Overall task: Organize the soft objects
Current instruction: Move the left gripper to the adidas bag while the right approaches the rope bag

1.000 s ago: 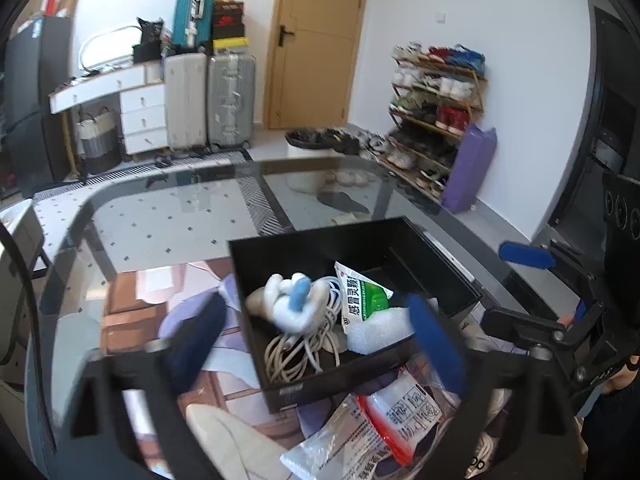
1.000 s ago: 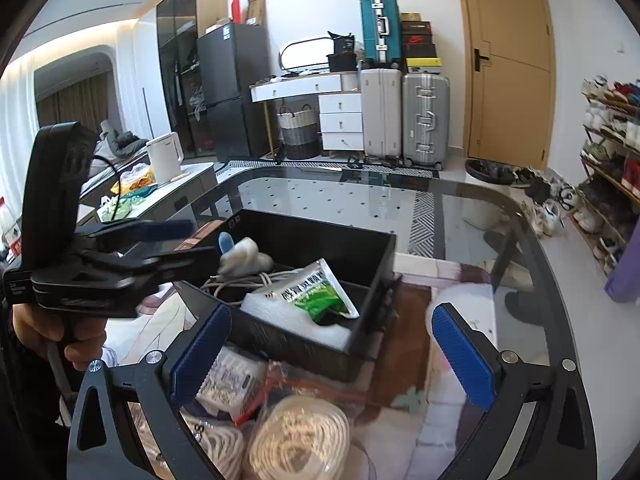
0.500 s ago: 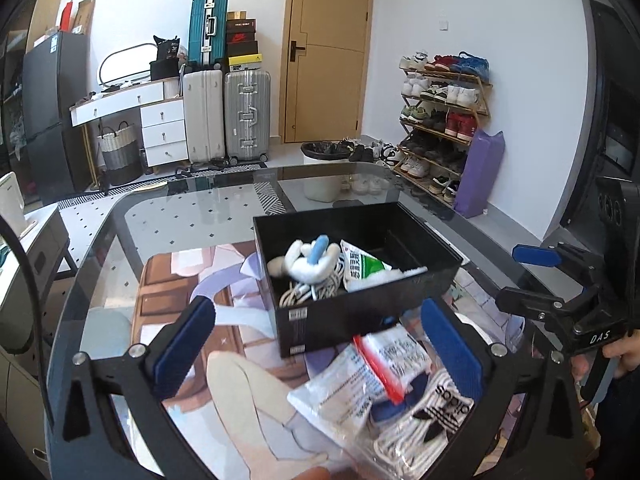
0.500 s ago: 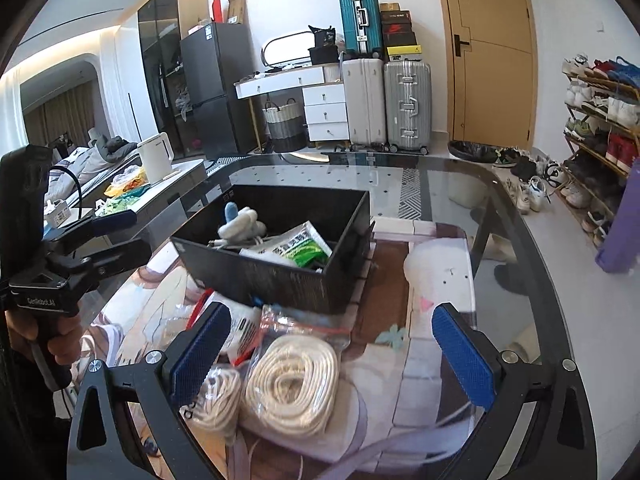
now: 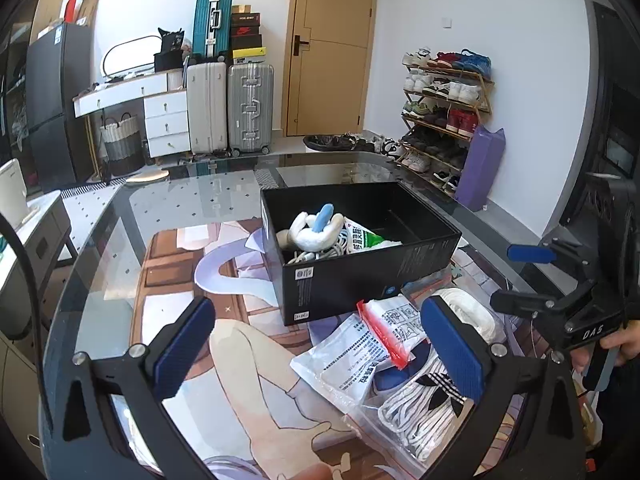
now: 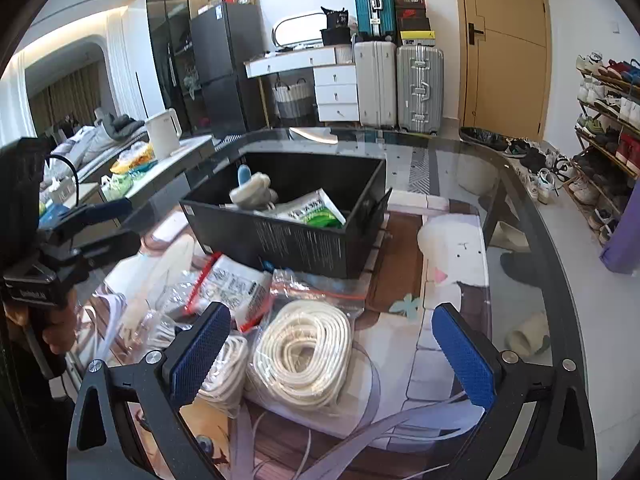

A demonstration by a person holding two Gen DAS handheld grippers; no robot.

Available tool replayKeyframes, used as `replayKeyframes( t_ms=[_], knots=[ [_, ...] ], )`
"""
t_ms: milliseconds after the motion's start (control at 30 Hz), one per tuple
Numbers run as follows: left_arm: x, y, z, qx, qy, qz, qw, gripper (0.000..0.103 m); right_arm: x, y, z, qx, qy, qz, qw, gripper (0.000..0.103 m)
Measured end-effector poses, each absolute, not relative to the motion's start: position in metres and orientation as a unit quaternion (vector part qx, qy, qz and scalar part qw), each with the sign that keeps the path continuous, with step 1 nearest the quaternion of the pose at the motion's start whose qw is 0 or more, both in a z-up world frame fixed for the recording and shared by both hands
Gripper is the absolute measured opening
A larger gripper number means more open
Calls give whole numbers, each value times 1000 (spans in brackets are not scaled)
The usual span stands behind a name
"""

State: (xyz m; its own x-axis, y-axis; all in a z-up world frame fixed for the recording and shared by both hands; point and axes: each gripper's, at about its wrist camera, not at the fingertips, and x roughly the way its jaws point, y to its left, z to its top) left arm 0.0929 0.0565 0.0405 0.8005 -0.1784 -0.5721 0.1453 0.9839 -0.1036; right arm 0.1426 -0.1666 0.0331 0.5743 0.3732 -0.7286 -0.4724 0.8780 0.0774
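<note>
A black box (image 5: 360,276) (image 6: 288,236) stands on the glass table. In it lie a white and blue plush toy (image 5: 316,228) (image 6: 250,190), a green and white packet (image 5: 362,238) (image 6: 316,210) and white cables. In front of the box lie a red-zip bag (image 5: 360,352) (image 6: 232,288), a bagged coil of white rope (image 6: 304,352), a smaller coil (image 6: 226,368) and bagged black-and-white socks (image 5: 424,404). My left gripper (image 5: 316,346) is open and empty, back from the box. My right gripper (image 6: 330,354) is open and empty above the rope coil.
A printed mat (image 5: 256,360) covers the glass table (image 6: 516,216). A white kettle (image 6: 164,134) stands on a side counter at left. Suitcases (image 5: 230,108), a shoe rack (image 5: 444,108) and a door are behind.
Both grippers have pulled back from the box toward the near side of the table. The bagged items in front of the box have come into view. Both stay open and empty.
</note>
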Motion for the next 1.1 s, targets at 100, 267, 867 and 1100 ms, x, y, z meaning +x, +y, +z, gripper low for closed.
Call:
replayKeyframes(
  t_ms=[100, 267, 867, 1100],
  knots=[
    [92, 55, 40, -27, 305, -85, 948, 103, 144, -164, 25, -70, 407, 231, 881, 102],
    [92, 51, 40, -22, 308, -91, 947, 103, 146, -159, 13, -81, 424, 232, 872, 102],
    [88, 12, 23, 48, 361, -161, 917, 103, 151, -152, -13, -107, 464, 224, 851, 102],
    [82, -2, 18, 76, 371, -181, 907, 103, 153, -162, -14, -105, 471, 222, 847, 102]
  ],
)
